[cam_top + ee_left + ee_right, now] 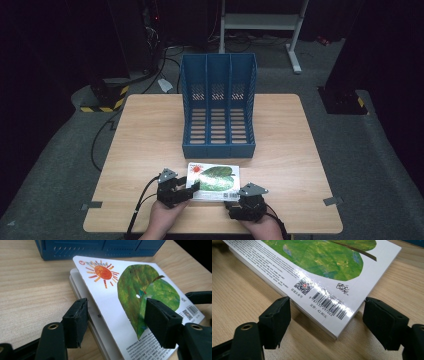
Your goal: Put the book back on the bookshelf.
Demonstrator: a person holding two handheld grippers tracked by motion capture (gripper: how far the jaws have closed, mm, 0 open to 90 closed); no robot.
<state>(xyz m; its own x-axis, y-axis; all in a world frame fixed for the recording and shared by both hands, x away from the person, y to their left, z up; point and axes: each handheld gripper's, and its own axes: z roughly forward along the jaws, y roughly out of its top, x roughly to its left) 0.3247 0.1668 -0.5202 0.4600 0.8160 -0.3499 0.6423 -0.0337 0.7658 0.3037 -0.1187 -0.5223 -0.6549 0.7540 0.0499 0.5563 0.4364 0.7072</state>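
At the six o'clock edge of the wooden surface, a picture book is laid back cover up, with a green leaf and an orange sun printed on it. It is found just toward six o'clock from the blue file rack, which is stood at the centre of the surface with its three slots opened toward six o'clock.

The left hand-held gripper is placed at the book's nine o'clock edge. In the left gripper view its jaws are seen apart: one pad is set beside the book's edge and the other is held over the leaf, while the cover is tilted up off the pages between them. No pressing by either pad can be made out.

The right hand-held gripper is placed at the book's five o'clock corner. In the right gripper view its jaws are likewise seen apart, and the corner with the barcode is framed between them, without contact by either pad.

Both grippers are held by hands entering from six o'clock.
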